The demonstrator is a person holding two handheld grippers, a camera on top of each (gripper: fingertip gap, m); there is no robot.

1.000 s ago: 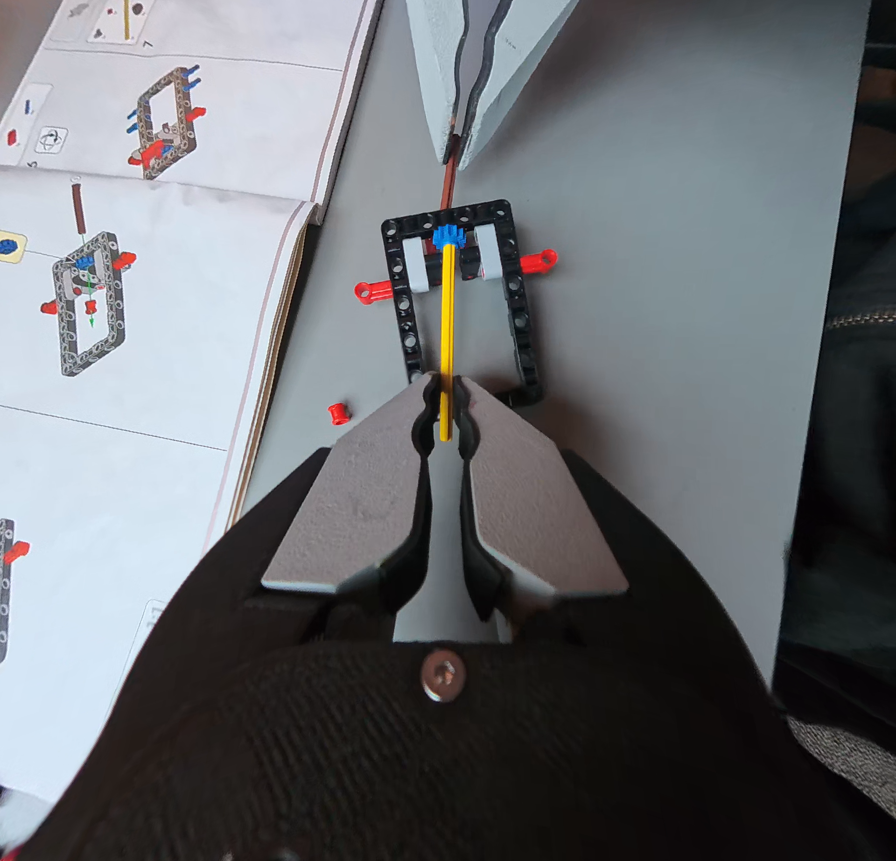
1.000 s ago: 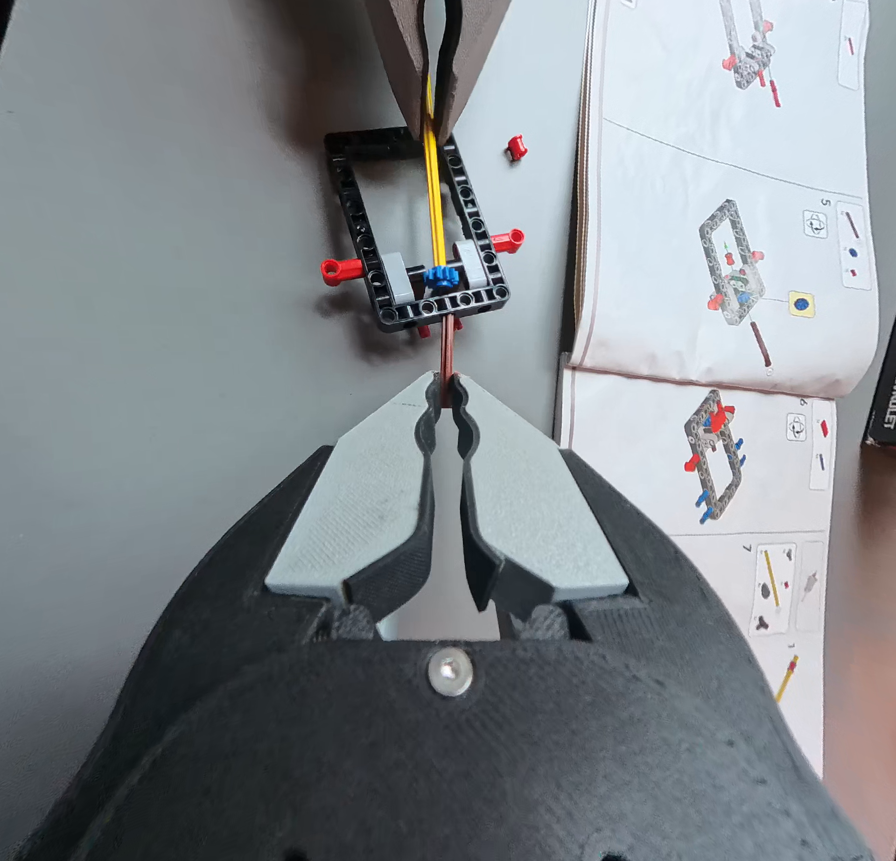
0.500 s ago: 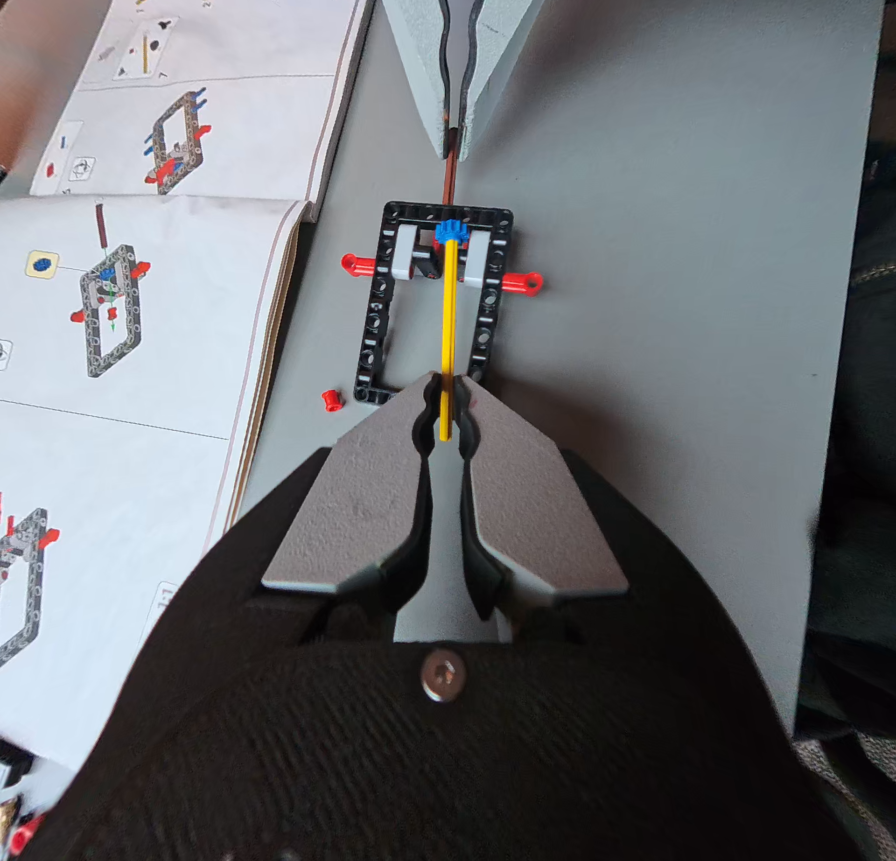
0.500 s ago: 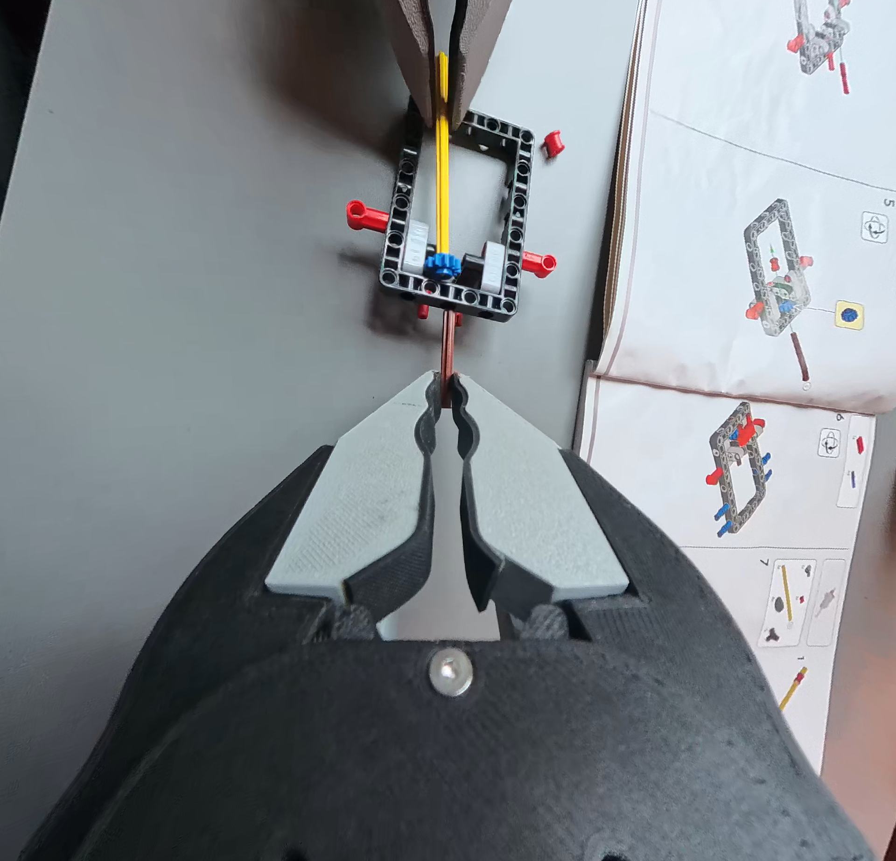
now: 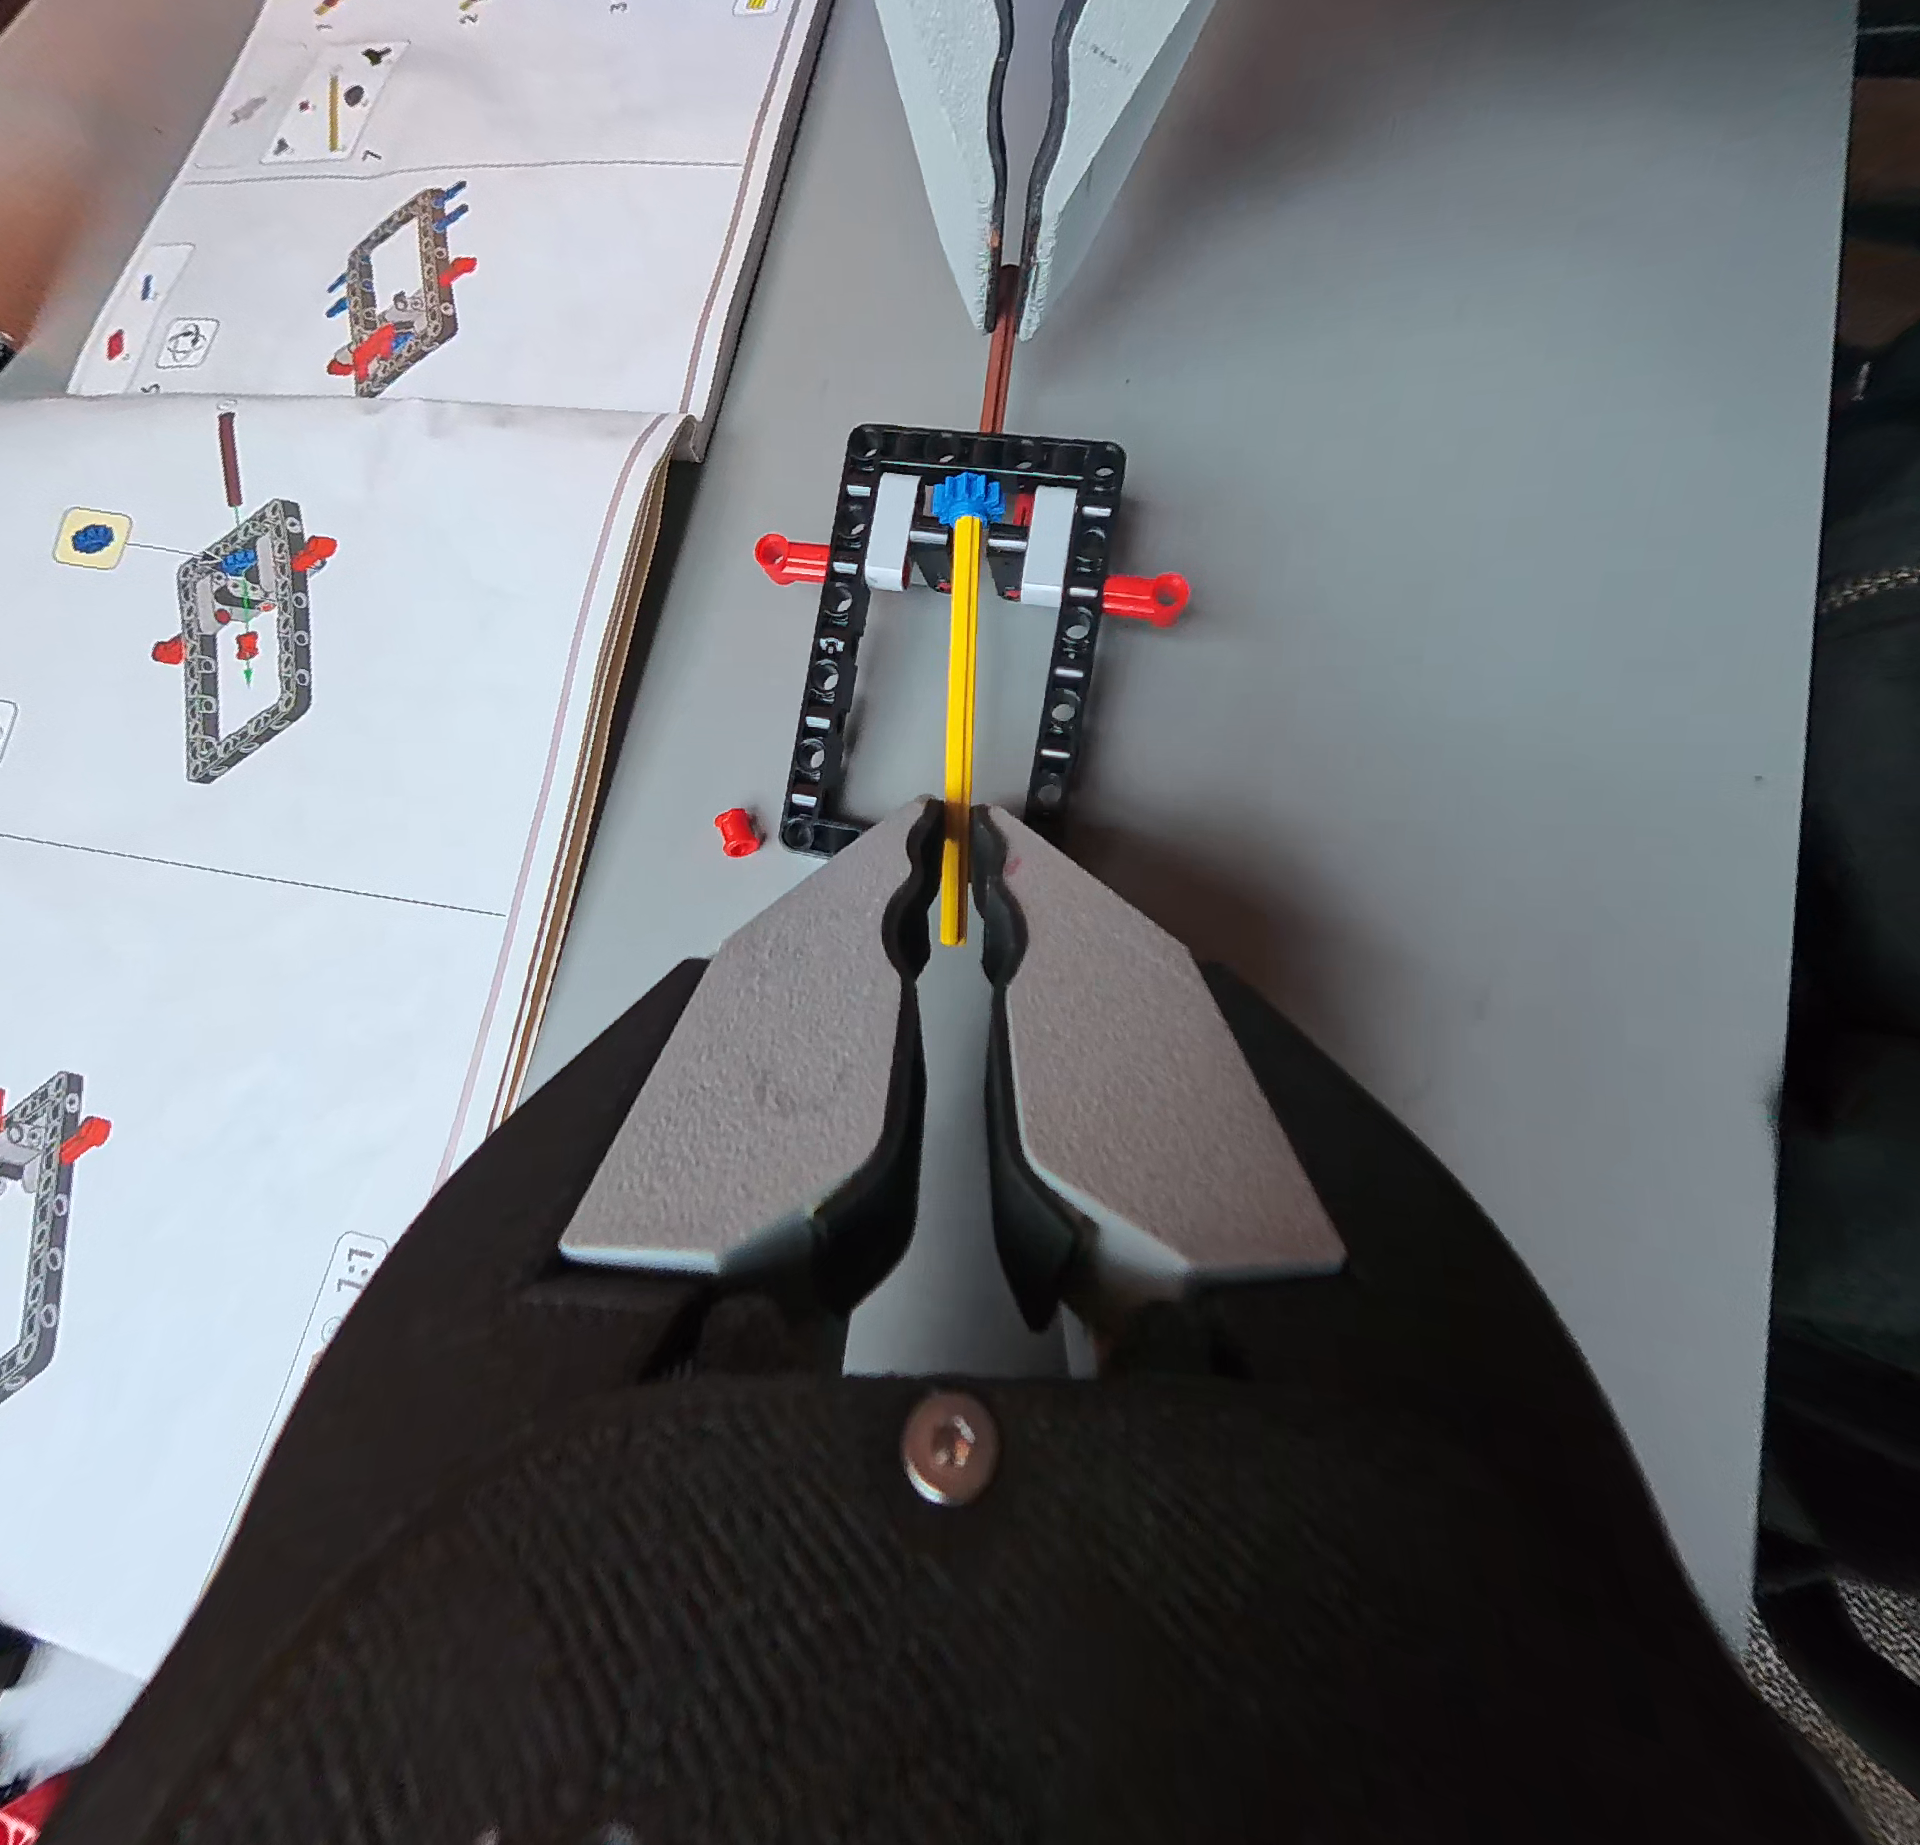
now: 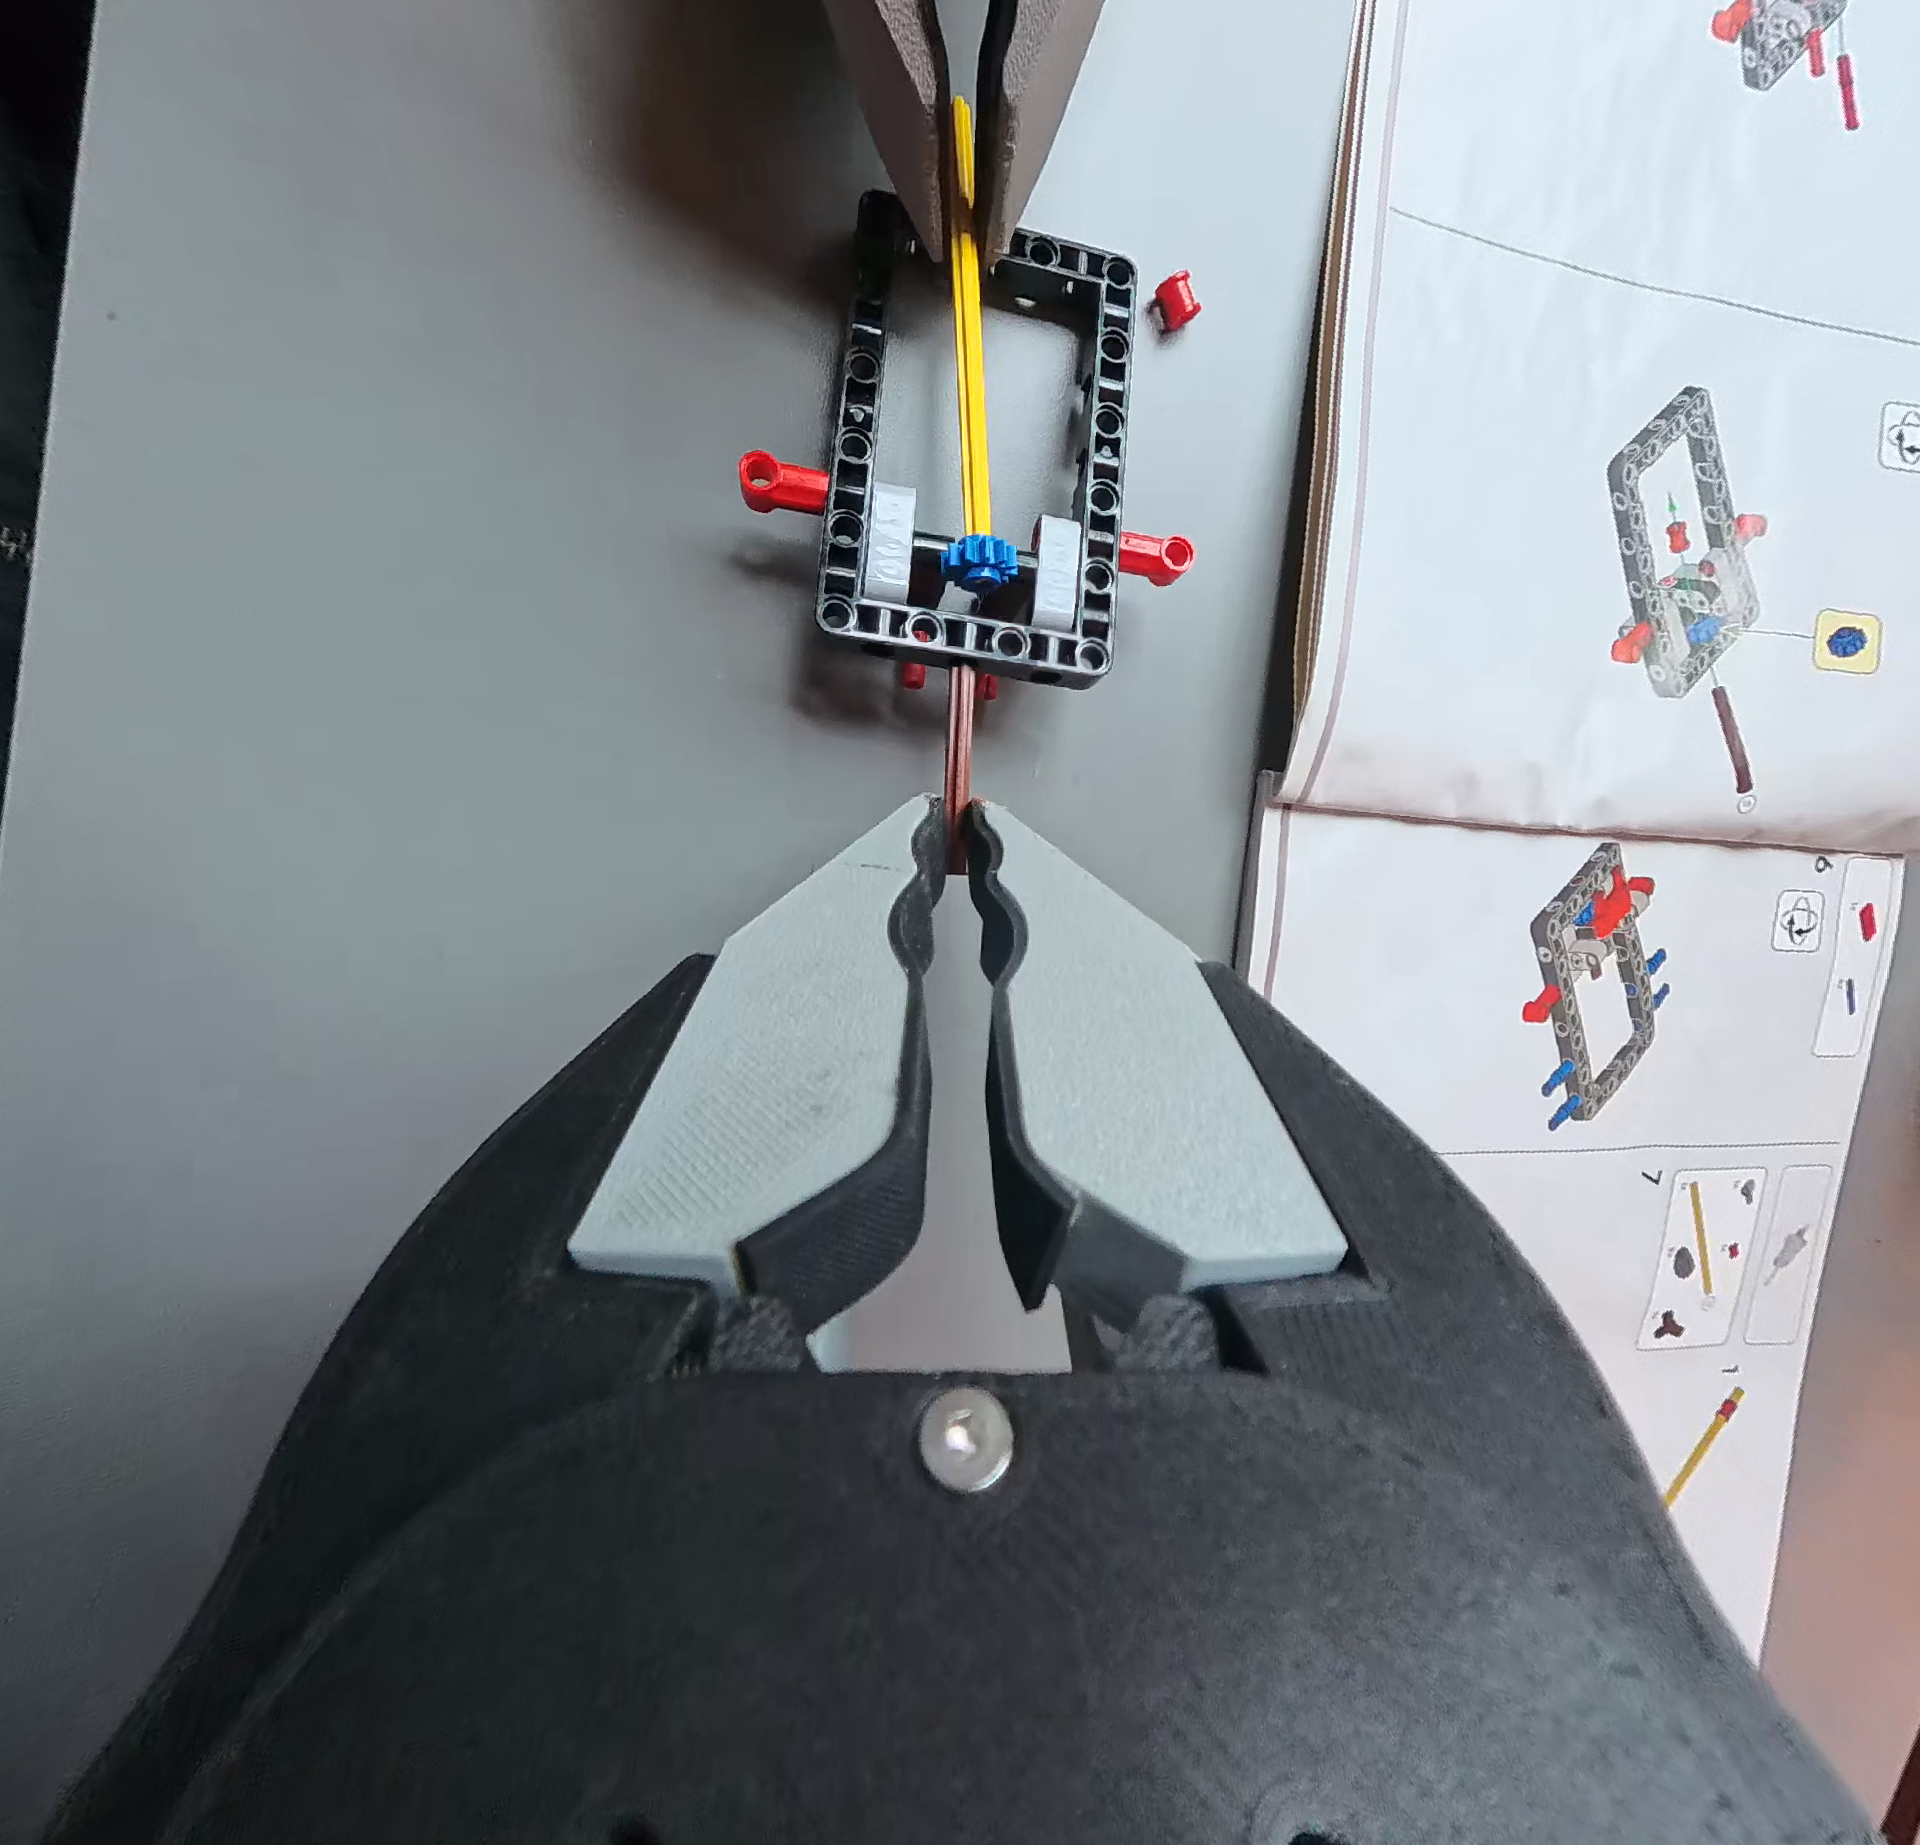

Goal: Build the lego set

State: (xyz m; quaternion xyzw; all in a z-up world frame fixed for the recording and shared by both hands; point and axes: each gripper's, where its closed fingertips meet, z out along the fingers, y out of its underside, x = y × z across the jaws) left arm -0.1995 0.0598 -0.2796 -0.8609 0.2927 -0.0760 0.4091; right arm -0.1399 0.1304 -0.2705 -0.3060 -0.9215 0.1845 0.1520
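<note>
A black rectangular frame (image 5: 1070,652) lies on the grey table, with two light grey beams, red pins on both sides and a blue gear (image 5: 966,499) inside. My left gripper (image 5: 958,827) is shut on a long yellow axle (image 5: 960,673) whose far end sits at the blue gear. My right gripper (image 6: 958,821) is shut on a brown axle (image 6: 962,730) that enters the frame (image 6: 862,424) through its short end, in line with the gear (image 6: 977,561). The two grippers face each other across the frame.
An open instruction booklet (image 5: 312,860) lies left of the frame in the left wrist view and on the right in the right wrist view (image 6: 1610,548). A loose red bush (image 5: 736,831) sits beside the frame's corner. The table edge (image 5: 1808,860) runs along the right. One gripper's finger ends stand about 10 cm off the other's. The loose red bush (image 5: 736,831) is about 4 cm from my left fingertips and 12 cm from my right. Look for it in the right wrist view (image 6: 1179,299) too.
The frame has turned on the table and now lies straighter in line with both axles. Both grippers stay shut on their axles.
</note>
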